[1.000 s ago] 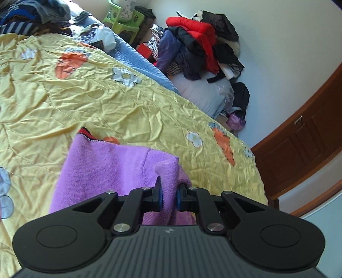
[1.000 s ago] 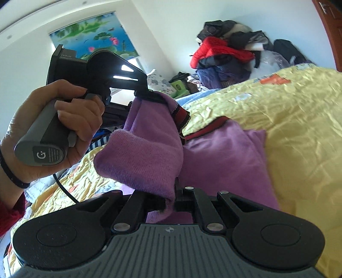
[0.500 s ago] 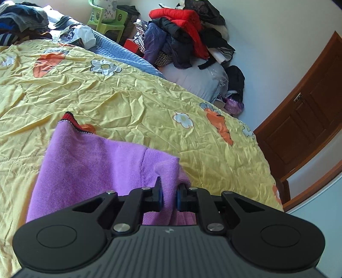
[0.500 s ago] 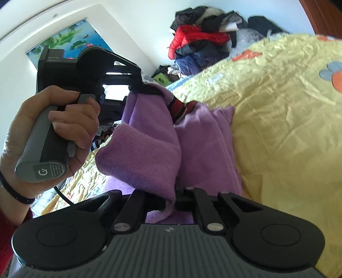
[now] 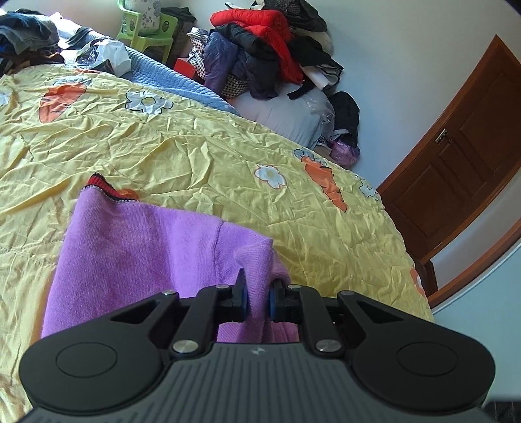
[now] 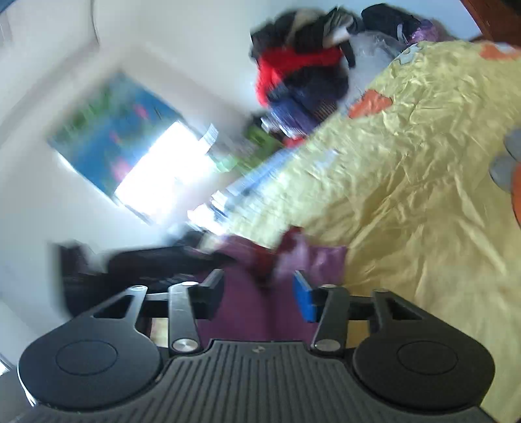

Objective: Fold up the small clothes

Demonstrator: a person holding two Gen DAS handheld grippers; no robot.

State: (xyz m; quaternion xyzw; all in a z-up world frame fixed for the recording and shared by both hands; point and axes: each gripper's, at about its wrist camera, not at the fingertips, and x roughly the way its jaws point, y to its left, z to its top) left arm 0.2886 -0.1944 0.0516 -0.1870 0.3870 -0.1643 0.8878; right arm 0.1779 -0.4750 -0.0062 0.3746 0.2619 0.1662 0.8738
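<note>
A small purple knit garment (image 5: 143, 257) with a red and black ribbed cuff (image 5: 101, 185) lies on the yellow bedspread (image 5: 202, 156). My left gripper (image 5: 257, 293) is shut on a bunched fold of it at its near right corner. In the blurred right wrist view, my right gripper (image 6: 260, 291) has its jaws apart and opening; the purple garment (image 6: 247, 302) lies under and beyond them, and the pads do not press on it. The dark shape of the other gripper (image 6: 156, 263) shows at the left.
A heap of red, black and navy clothes (image 5: 267, 55) is piled on a grey bundle by the far wall. A green plastic stool (image 5: 143, 29) and more clothes (image 5: 29, 35) stand at the bed's far end. A brown wooden door (image 5: 462, 162) is at the right.
My right gripper has let go of the purple garment, opened its jaws and swung quickly sideways with a roll. My left gripper keeps its hold and has dipped a little toward the bed.
</note>
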